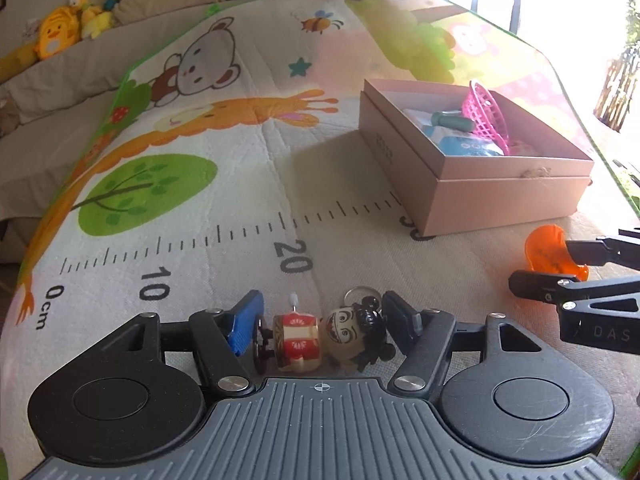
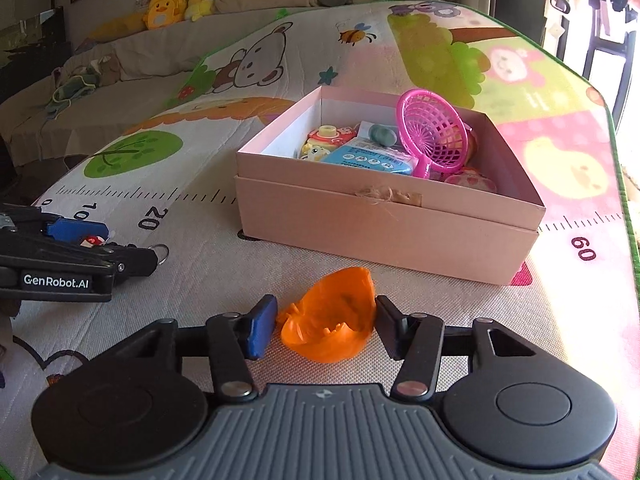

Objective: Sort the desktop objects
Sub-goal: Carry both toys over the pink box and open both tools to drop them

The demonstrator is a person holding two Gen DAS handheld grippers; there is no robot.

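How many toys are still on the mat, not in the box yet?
2. A doll keychain lies between the left gripper's fingers, and an orange shell-shaped toy sits between the right gripper's fingers, nearer the pink box. Others might be out of view.

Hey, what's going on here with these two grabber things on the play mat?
A person is tidying toys off the mat into the pink box. The left gripper straddles a small doll keychain, its pads at the toy's ends. The right gripper brackets an orange plastic shell. Both toys lie on the mat. The box already holds a pink net scoop and other toys.
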